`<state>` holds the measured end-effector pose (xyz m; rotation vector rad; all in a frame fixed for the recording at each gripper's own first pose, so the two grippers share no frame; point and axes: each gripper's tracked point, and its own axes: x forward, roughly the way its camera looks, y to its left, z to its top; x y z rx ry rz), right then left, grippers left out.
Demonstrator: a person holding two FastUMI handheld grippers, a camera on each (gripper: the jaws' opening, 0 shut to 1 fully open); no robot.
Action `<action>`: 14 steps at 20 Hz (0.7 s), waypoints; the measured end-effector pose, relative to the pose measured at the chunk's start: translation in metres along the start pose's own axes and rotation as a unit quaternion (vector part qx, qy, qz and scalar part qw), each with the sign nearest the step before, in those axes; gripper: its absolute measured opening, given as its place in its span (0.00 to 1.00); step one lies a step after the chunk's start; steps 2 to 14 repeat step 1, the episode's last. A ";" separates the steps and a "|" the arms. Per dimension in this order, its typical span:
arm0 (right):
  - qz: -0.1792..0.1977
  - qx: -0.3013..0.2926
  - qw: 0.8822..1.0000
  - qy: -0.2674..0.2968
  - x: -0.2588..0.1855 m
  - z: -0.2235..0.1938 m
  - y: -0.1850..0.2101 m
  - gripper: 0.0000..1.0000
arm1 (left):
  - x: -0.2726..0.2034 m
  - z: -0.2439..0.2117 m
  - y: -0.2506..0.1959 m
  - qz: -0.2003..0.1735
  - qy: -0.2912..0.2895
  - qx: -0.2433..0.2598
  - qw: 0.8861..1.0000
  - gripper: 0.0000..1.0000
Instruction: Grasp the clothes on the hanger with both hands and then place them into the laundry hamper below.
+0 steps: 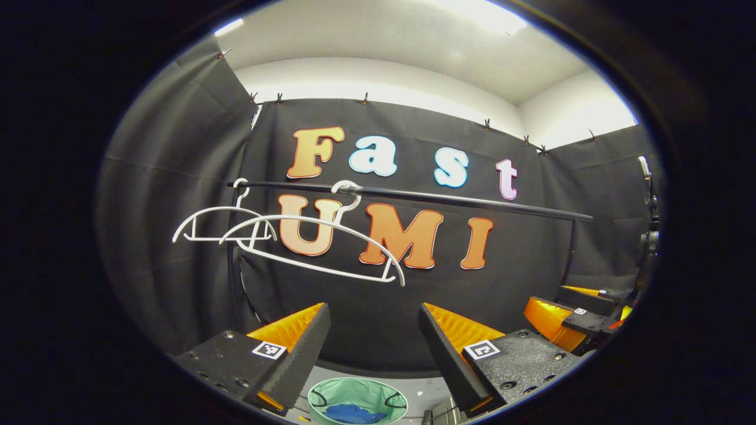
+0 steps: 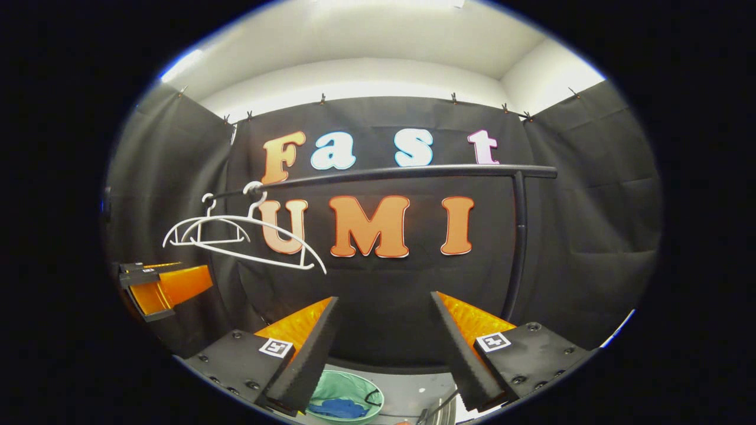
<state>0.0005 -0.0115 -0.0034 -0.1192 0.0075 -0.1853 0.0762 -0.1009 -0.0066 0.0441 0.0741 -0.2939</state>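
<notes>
Though tagged with square markers, jaws apart: both grippers [image 1: 373, 330] [image 2: 384, 321].

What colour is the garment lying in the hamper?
Blue, against the hamper's green lining. The garment shows best in the left gripper view.

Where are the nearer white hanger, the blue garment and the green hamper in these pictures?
nearer white hanger [image 1: 307, 219]: left gripper view, on its curved top arm.
blue garment [image 1: 353, 414]: left gripper view, on the cloth's middle, inside the hamper.
green hamper [image 2: 331, 383]: right gripper view, on its inner wall.
</notes>
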 end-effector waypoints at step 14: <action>-0.009 -0.004 1.000 -0.004 0.001 0.001 0.000 0.89 | 0.001 0.002 0.005 -0.003 -0.001 -0.002 1.000 0.92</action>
